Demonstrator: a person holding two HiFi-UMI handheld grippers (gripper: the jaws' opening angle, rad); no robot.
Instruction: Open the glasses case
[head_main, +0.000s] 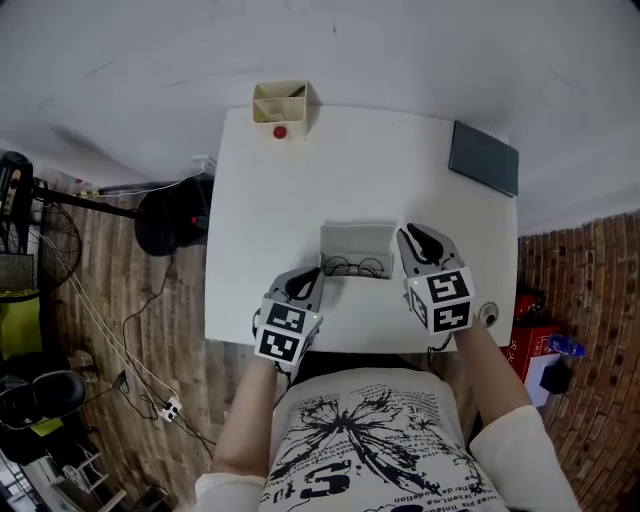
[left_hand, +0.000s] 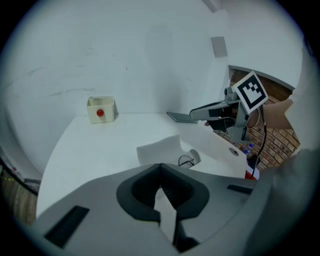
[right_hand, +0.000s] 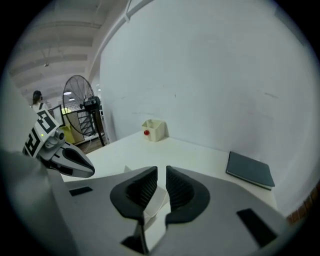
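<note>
While the glasses case (head_main: 357, 240) is lying open, lid upright and spectacles (head_main: 355, 266) showing inside, between the two grippers' tips, the left gripper (head_main: 303, 284) is hovering with jaws together and the right gripper (head_main: 414, 238) with jaws a slit apart, empty; opening appears done.

Your tee (head_main: 365, 440) is white with short sleeves and has a big splashy black graphic plus some lettering across the front. The left gripper (head_main: 303, 285) and right gripper (head_main: 420, 240) are both light grey shells with black ribbed pads. Each one's got a white cube (head_main: 285, 335) covered in black square markers.
</note>
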